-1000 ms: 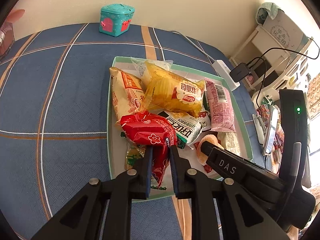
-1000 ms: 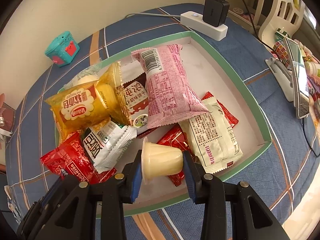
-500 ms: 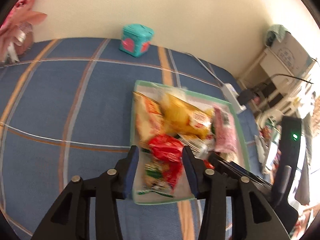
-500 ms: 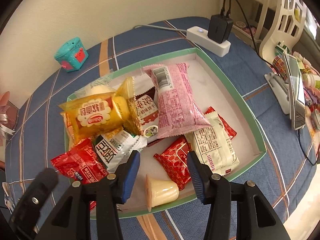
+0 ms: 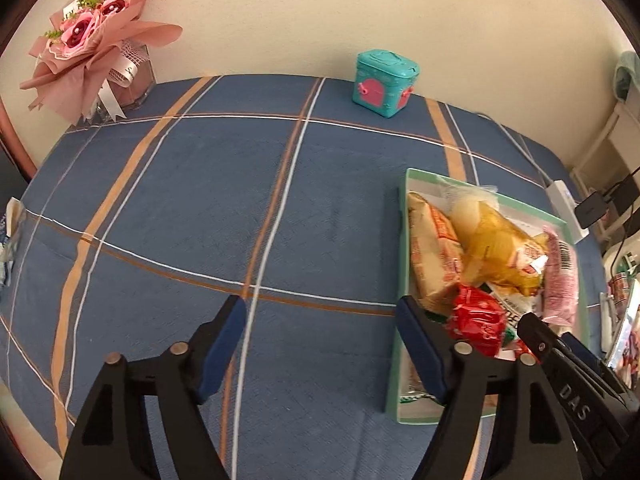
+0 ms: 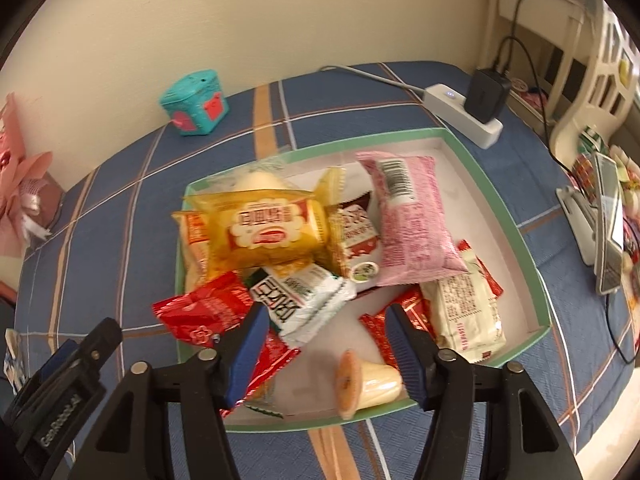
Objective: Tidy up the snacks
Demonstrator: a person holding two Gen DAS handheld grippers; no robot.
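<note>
A blue plaid cloth [image 5: 200, 208] covers the table against a cream wall [image 5: 280, 12]. On it lies the green-rimmed tray [image 6: 500, 196], piled with snack packets [image 6: 276, 232]. Behind the tray stands a teal toy box [image 5: 385, 82]; far to its left is a pink bouquet [image 5: 92, 36], to its right a power strip [image 6: 460, 114]. The left gripper [image 5: 320, 344] is opening over bare cloth beside the tray, empty. The right gripper [image 6: 324, 348] is opening above the tray, with a jelly cup [image 6: 370, 384] lying loose beneath.

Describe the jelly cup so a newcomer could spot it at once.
Find the green-rimmed tray on the blue plaid cloth. At its near edge the jelly cup lies on its side, alone on bare white floor. It is the only rigid cup among flat wrappers.
</note>
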